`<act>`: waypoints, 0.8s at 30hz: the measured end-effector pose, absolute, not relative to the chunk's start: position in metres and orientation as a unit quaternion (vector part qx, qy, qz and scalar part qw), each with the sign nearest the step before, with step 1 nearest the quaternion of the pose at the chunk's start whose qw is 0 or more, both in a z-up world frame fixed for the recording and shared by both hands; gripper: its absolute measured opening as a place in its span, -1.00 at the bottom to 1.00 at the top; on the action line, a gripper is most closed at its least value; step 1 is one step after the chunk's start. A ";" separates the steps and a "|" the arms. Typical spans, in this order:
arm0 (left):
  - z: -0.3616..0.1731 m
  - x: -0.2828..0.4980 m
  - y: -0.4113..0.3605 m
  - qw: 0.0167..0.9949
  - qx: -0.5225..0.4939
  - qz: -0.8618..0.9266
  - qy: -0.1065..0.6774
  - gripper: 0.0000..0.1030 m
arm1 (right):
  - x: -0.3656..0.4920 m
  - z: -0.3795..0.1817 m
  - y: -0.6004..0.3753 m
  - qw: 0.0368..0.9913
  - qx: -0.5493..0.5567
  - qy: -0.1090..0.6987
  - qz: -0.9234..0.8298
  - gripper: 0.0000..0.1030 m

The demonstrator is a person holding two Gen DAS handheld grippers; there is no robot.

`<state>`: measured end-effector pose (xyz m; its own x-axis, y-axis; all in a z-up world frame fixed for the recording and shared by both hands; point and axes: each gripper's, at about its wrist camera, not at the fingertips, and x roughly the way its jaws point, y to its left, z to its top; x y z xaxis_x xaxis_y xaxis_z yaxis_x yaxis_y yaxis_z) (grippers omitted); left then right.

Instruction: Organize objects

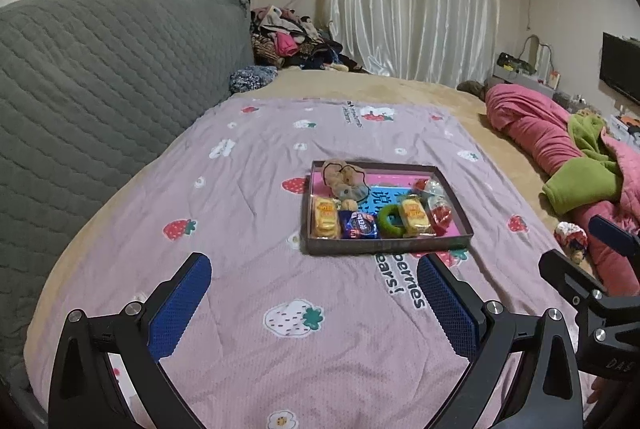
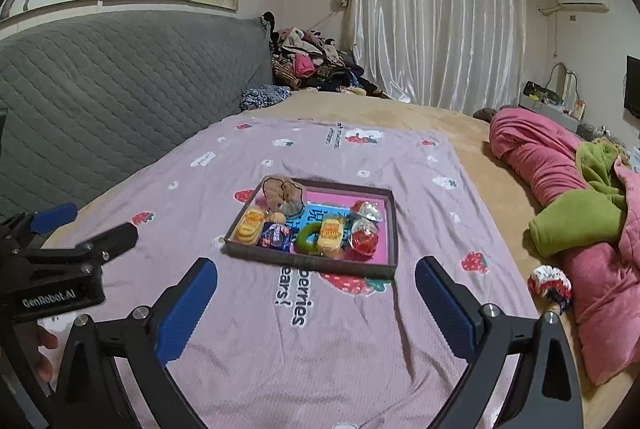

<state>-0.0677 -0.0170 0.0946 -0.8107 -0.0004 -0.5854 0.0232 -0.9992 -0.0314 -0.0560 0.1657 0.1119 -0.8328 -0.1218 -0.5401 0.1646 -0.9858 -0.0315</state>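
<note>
So we've got both grippers hovering low over the bed, side by side. Our left gripper (image 1: 314,293) has its blue pads spread wide with nothing between them, just the pink strawberry sheet (image 1: 240,197) underneath. Same deal with our right gripper (image 2: 316,295): released, jaws as wide as they go, nothing held.

The tray (image 1: 384,247) sits on the sheet straight ahead of both grippers, a bit beyond the fingertips and not touching them. From the left wrist view it's ahead and slightly right; from the right wrist view it's ahead and slightly left. Packed inside along the near edge: two yellow snack packs (image 1: 325,218), a blue wrapper (image 1: 360,225), a green ring (image 1: 391,221) and red candy (image 1: 440,215), with a plush toy (image 1: 344,177) at the far left corner.

Off to the right, a small knitted thing (image 2: 550,285) lies on the bed outside the tray, just beside the pink blanket (image 2: 540,157).
</note>
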 end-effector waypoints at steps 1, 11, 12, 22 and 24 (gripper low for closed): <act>0.093 -0.067 -0.017 0.007 0.309 -0.951 0.018 1.00 | -0.054 0.110 0.166 0.075 0.279 0.039 -0.957 0.96; 0.071 -0.064 -0.018 0.013 0.317 -0.948 0.014 1.00 | -0.049 0.089 0.172 0.066 0.288 0.039 -0.955 0.98; 0.070 -0.063 -0.018 0.013 0.316 -0.948 0.014 1.00 | -0.049 0.087 0.172 0.067 0.288 0.040 -0.954 0.98; 0.053 -0.068 -0.021 0.020 0.330 -0.944 0.015 1.00 | -0.046 0.079 0.169 0.073 0.274 0.047 -0.958 0.98; 0.048 -0.069 -0.019 0.023 0.334 -0.942 0.011 1.00 | -0.046 0.075 0.170 0.074 0.276 0.043 -0.957 0.98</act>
<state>-0.0690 -0.0194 0.0484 -0.7760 -0.0363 -0.6296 0.0514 -0.9987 -0.0058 -0.0460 0.1700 0.0753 -0.8367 -0.1181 -0.5347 0.1660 -0.9852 -0.0422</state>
